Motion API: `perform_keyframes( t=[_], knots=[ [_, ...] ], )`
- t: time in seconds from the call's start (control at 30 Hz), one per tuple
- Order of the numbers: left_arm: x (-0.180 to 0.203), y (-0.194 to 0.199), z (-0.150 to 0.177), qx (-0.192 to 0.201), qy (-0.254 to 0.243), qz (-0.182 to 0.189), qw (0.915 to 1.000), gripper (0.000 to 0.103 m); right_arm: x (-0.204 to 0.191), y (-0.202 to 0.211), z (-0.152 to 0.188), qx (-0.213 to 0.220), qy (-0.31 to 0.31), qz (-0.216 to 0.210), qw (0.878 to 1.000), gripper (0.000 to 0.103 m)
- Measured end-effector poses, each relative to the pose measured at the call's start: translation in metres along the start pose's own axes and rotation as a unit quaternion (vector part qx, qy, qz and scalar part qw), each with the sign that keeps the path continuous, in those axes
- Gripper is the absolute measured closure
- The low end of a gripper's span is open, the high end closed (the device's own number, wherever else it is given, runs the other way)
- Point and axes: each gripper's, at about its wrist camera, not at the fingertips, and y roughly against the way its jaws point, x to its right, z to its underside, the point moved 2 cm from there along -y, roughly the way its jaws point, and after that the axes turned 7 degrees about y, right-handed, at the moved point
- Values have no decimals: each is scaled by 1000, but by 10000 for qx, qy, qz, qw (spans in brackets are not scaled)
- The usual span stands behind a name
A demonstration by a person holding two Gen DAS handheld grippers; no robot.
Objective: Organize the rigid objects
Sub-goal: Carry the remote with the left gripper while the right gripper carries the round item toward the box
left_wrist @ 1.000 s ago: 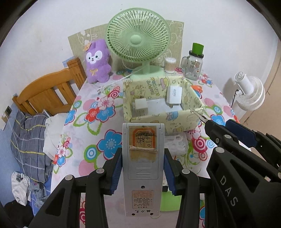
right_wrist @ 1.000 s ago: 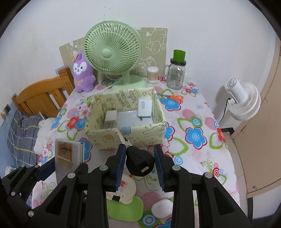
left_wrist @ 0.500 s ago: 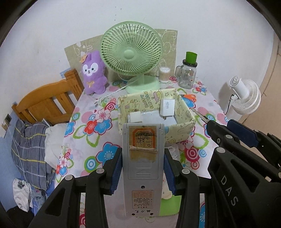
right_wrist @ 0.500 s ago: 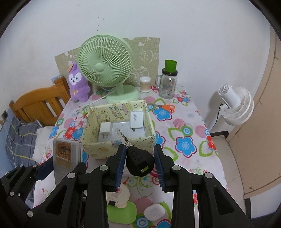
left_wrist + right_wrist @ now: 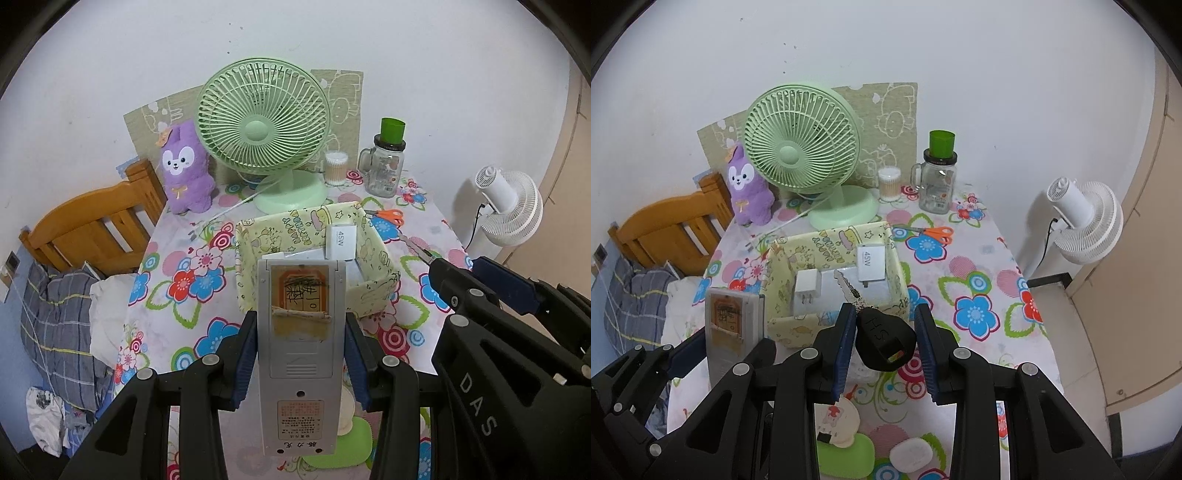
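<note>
My left gripper (image 5: 301, 354) is shut on a grey remote control (image 5: 301, 350), held upright above the table's near side; it also shows in the right wrist view (image 5: 733, 325). My right gripper (image 5: 886, 339) is shut on a black-headed key (image 5: 884, 338) whose metal blade points toward the yellow cartoon box (image 5: 783, 325). The box (image 5: 373, 291) holds two white chargers (image 5: 871, 262) (image 5: 807, 286). Both grippers hover in front of the box, above the table.
A green fan (image 5: 264, 122), purple plush (image 5: 186, 170), cotton swab jar (image 5: 335, 168) and glass jar (image 5: 386, 166) stand at the back. Orange scissors (image 5: 932, 232) lie right of the box. Small green and white cases (image 5: 849, 456) lie near the front edge. A white floor fan (image 5: 1082, 221) stands at the right.
Both grippers have pulled back and up from the box with their objects still held; the table and box now look smaller and farther away.
</note>
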Motion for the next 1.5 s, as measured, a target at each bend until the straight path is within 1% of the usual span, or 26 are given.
perform_keyframes(
  t=[0.23,0.57,0.7,0.93,1.17,1.5],
  knots=[
    [2,-9,-12,-11,35,49,10000,58,3,-9,-11,0,30,38,10000,67],
    [4,-26,-29,-20,26,48,10000,58,6,-35,-33,-73,41,49,10000,67],
    [4,-40,-42,-57,54,42,10000,58,7,-47,-40,-106,49,18,9999,67],
    [5,-64,-56,-143,88,4,9999,58,7,-71,-52,-205,95,0,9997,67],
    [2,-77,-67,-169,139,47,9997,58,6,-88,-66,-210,105,-50,9997,67],
    [3,-110,-76,-304,28,41,9995,58,8,-122,-71,-367,39,-34,9993,67]
  ],
)
